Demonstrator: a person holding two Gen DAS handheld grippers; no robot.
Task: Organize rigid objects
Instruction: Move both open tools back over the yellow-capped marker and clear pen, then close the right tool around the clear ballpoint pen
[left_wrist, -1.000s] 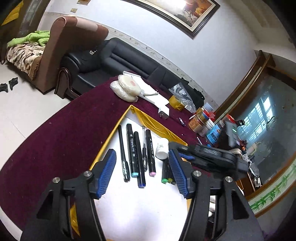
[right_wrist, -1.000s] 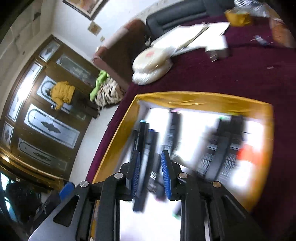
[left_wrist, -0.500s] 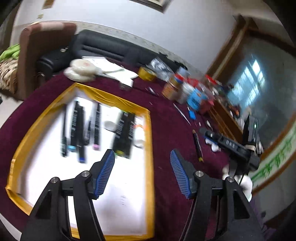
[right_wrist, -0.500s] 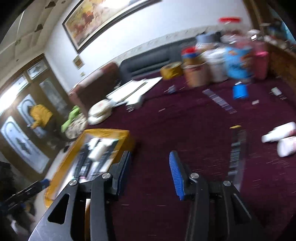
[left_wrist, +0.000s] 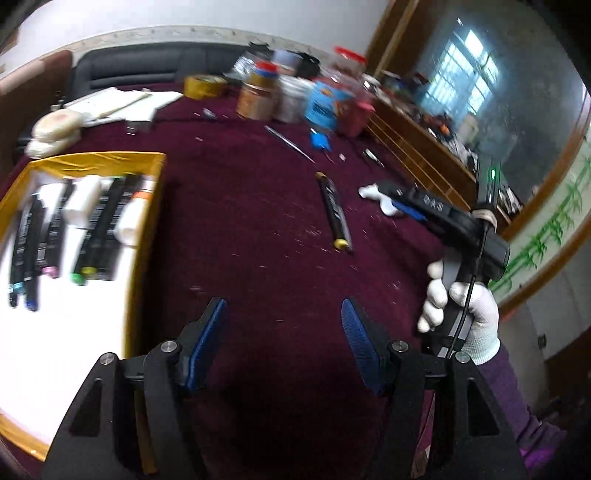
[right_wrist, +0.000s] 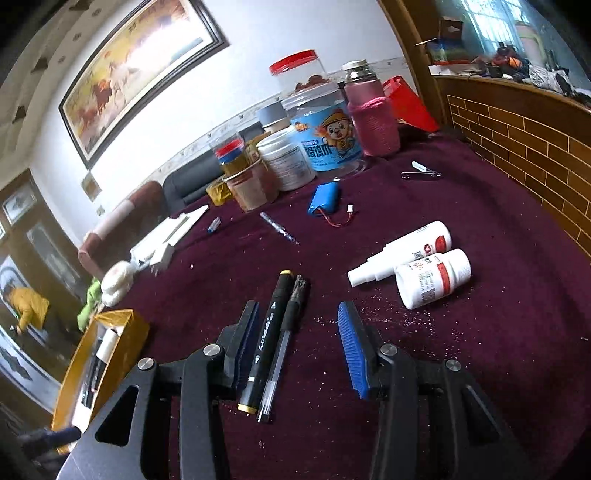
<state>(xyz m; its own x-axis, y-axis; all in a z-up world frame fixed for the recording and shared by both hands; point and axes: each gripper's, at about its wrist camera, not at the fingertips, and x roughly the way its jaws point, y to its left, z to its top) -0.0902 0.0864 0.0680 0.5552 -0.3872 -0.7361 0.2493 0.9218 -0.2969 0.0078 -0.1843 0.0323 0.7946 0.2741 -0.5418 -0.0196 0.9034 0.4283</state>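
Partly done: several markers (left_wrist: 96, 229) and a white bottle (left_wrist: 127, 227) already lined up in the yellow-rimmed tray (left_wrist: 147, 206) at left, though blur hides the exact count. Still loose on the maroon cloth (right_wrist: 480, 332): black marker (right_wrist: 267, 338) and pen (right_wrist: 286, 341), lying between the released right gripper (right_wrist: 297, 345); two white bottles (right_wrist: 417, 264) further right. Left gripper (left_wrist: 282, 338) released, empty.

Window daylight, glare on the painting (right_wrist: 140, 70), left view motion-blurred, fisheye-bent dark corners.

Both hand-held grippers tilted down: left (left_wrist: 282, 332) open, empty; right (right_wrist: 297, 341) part-open.
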